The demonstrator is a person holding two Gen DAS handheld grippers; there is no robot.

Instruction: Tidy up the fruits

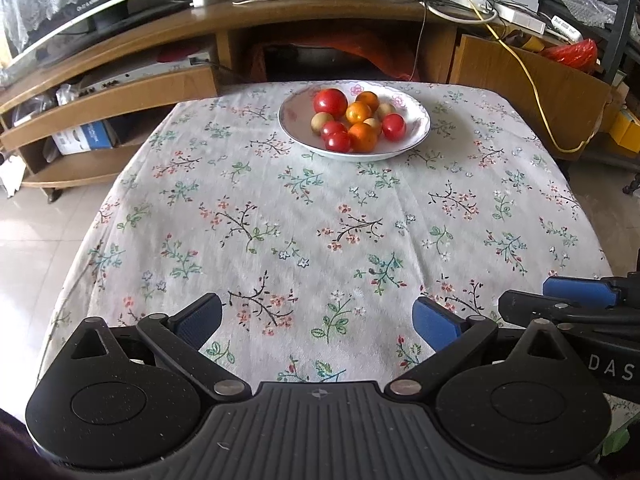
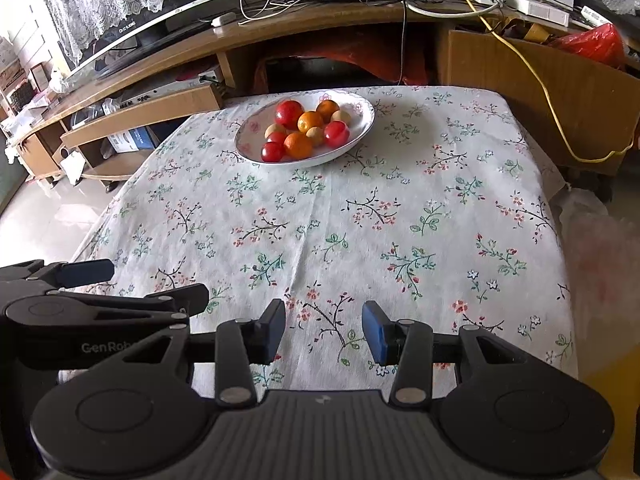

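Observation:
A white flower-patterned bowl (image 1: 416, 134) (image 2: 360, 136) stands at the far side of the table. It holds several fruits: red ones such as the big one (image 1: 330, 103) (image 2: 289, 113), oranges (image 1: 363, 136) (image 2: 298, 145) and small pale tan ones (image 1: 319, 123) (image 2: 341, 117). My left gripper (image 1: 318, 322) hovers over the near part of the cloth, open wide, nothing between its blue pads. My right gripper (image 2: 324, 332) hangs beside it, open with a narrower gap, also holding nothing. Each gripper shows at the edge of the other's view.
The table wears a white floral cloth (image 1: 320, 220) (image 2: 340, 220). Behind it stands a wooden TV cabinet (image 1: 120, 92) with cables and a yellow cord (image 1: 532, 80). A cardboard box (image 2: 540, 92) sits at the back right. Tiled floor (image 1: 40, 232) lies to the left.

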